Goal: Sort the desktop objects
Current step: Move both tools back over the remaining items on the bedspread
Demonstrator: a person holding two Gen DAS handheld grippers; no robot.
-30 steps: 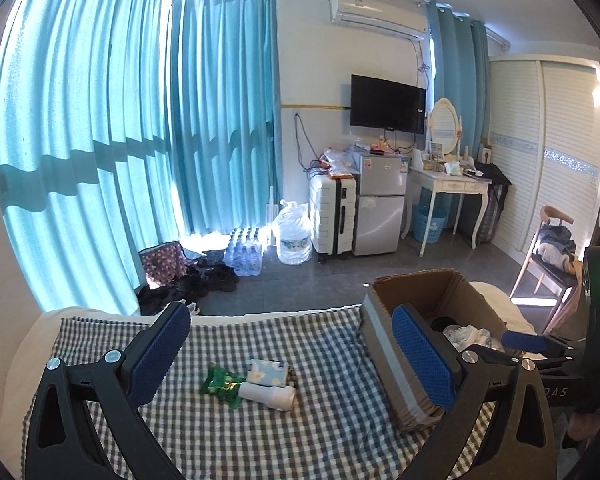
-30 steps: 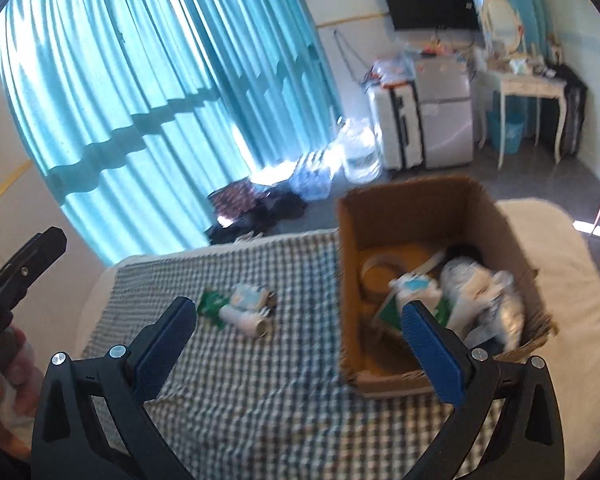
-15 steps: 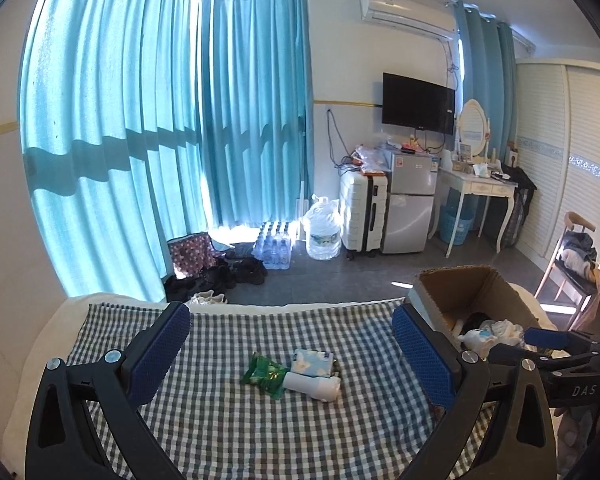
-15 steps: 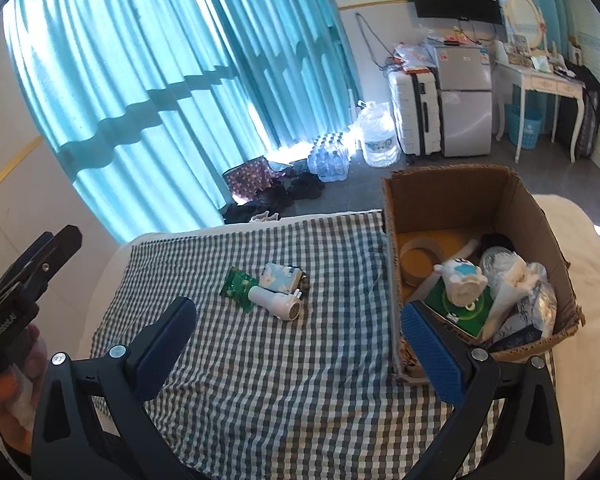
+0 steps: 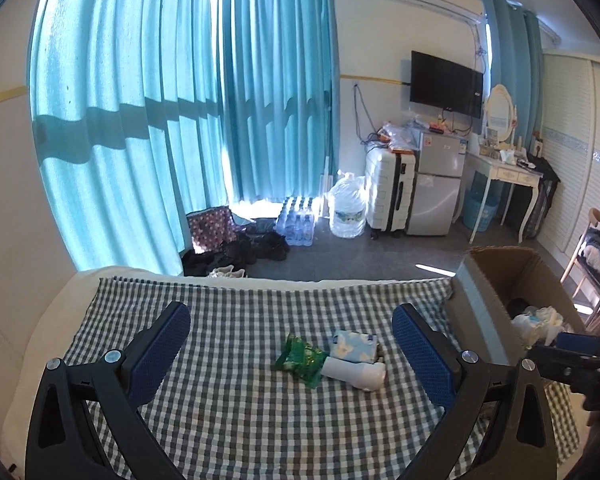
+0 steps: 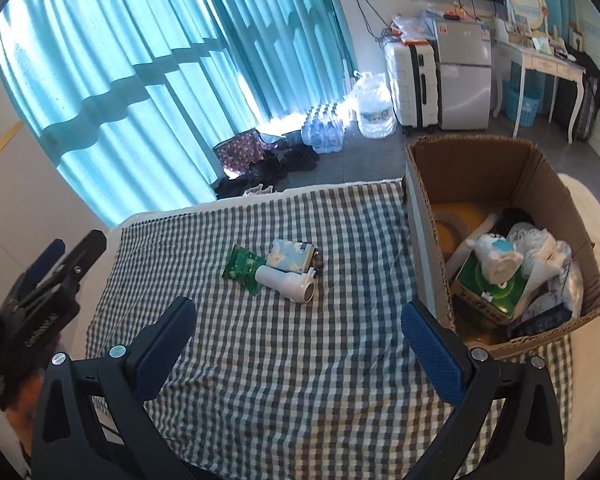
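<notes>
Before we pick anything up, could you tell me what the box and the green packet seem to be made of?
The box looks like matte corrugated cardboard, brown with a fluted rim. The green packet looks like glossy plastic film, crinkled and catching light.

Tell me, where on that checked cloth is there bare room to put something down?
Bare checked cloth lies between the open right gripper and the little cluster: green packet, white bottle, blue pack. More lies left of it. The cardboard box is crowded.
</notes>
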